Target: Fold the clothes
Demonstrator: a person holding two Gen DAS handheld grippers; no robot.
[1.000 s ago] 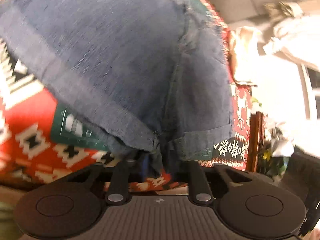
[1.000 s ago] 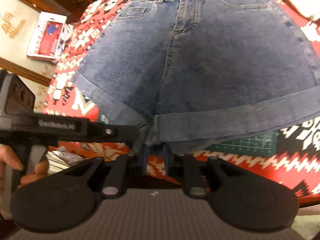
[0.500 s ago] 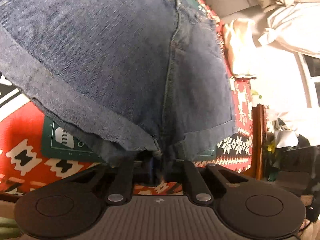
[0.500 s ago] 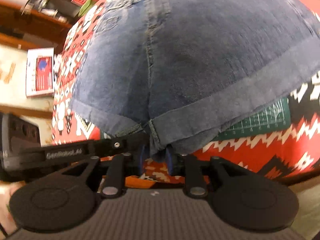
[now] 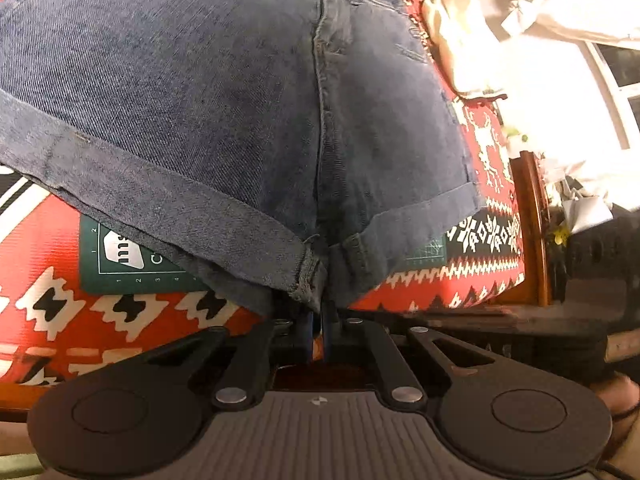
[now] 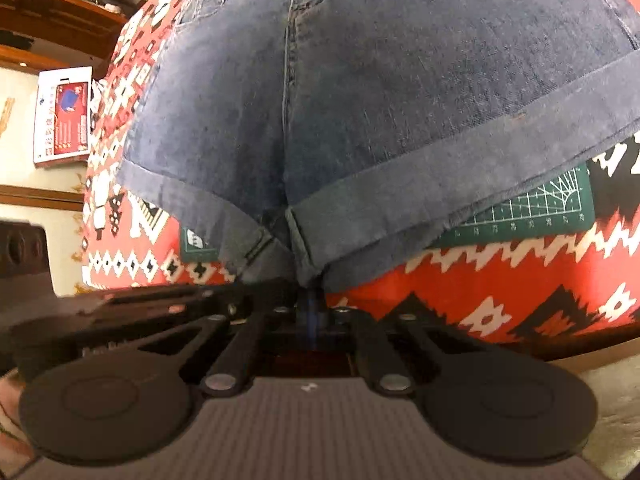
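Just ahead of both grippers, the blue cuffed denim shorts [image 5: 224,92] are stretching away waistband-far, the left gripper [image 5: 317,312] and right gripper [image 6: 311,296] each pinching the crotch hem.

A green cutting mat [image 5: 132,264] lies on a red patterned tablecloth [image 6: 500,288].

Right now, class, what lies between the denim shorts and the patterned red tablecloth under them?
A green cutting mat lies between the denim shorts and the patterned red tablecloth; its corners show below the cuffs in both wrist views.
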